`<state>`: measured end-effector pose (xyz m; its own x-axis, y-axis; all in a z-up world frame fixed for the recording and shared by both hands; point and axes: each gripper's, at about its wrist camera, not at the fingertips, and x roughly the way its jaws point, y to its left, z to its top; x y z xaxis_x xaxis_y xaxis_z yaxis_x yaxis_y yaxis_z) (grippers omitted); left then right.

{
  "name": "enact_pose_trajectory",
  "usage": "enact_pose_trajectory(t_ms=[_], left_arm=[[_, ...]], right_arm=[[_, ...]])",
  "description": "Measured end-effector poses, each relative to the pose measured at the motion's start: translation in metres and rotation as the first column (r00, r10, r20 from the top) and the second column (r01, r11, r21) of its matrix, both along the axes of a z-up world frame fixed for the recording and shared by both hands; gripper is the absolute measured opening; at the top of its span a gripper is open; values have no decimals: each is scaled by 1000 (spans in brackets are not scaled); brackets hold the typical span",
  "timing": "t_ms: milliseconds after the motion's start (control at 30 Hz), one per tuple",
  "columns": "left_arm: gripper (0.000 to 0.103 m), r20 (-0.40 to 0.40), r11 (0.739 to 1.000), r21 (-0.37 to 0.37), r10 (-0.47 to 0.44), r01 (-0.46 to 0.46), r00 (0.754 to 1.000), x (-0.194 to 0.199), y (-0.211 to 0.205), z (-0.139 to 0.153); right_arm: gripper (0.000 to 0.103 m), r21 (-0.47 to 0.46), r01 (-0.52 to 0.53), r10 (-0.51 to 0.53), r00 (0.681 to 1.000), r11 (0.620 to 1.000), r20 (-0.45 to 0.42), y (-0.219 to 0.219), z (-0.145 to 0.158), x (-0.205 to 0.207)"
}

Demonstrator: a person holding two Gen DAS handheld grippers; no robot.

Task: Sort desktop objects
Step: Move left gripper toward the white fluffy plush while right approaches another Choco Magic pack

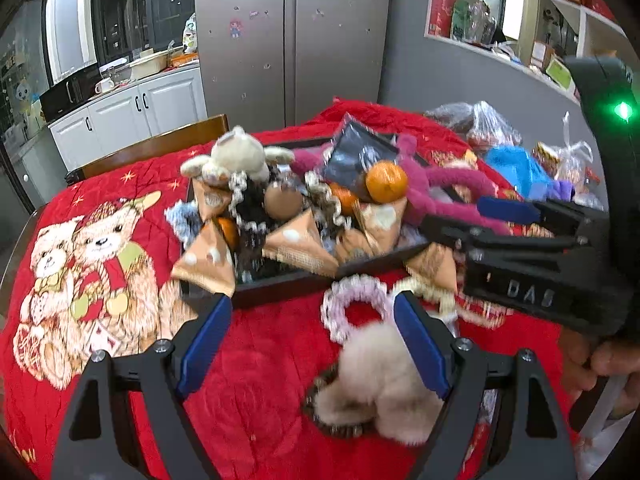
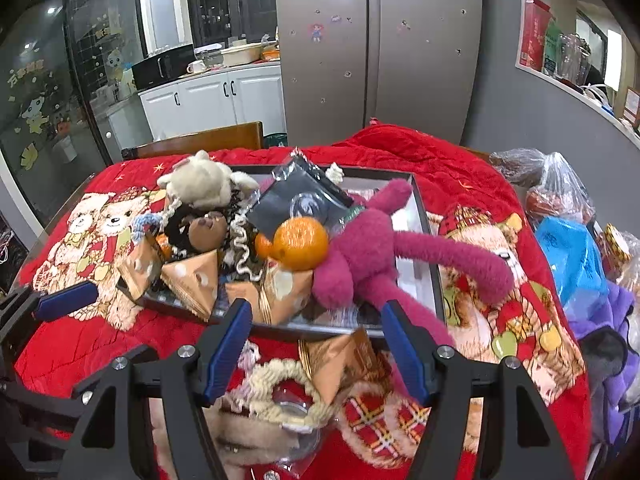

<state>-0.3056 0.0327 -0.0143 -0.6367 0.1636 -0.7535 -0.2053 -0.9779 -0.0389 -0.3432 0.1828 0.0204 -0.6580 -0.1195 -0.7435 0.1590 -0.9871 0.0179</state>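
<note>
A steel double-door refrigerator (image 2: 378, 48) is noted at twelve o'clock. White cabinets (image 2: 208, 100) and dark glazed doors (image 2: 60, 92) are seen at ten o'clock, grey walling (image 2: 540, 120) at two o'clock.

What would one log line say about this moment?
left gripper: open, empty | right gripper: open, empty | tray: piled with toys, oranges | scrunchies: on cloth
</note>
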Motion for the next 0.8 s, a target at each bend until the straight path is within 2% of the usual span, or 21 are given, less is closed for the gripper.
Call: enact_pose_trajectory(t_ms=[100, 267, 333, 467, 800], left_arm=[[88, 25, 1000, -6, -6, 6, 1000, 12, 4, -12], [89, 61, 999, 39, -16, 13, 998, 24, 10, -30], [89, 62, 999, 35, -22, 20, 998, 28, 14, -33], [89, 55, 999, 13, -34, 33, 998, 30, 22, -39], [98, 91, 995, 81, -67, 60, 994, 24, 24, -58]], right_arm=[[69, -3, 4, -4, 1000, 1000, 2, 1, -2, 9], [70, -35, 21, -20, 1000, 999, 7, 10, -14, 22], [70, -49, 25, -24, 1000, 998, 17, 13, -21, 24], [70, -46, 38, -36, 998, 998, 52, 18, -40, 21], [70, -9, 52, -51, 992, 999, 111, 16, -65, 1]])
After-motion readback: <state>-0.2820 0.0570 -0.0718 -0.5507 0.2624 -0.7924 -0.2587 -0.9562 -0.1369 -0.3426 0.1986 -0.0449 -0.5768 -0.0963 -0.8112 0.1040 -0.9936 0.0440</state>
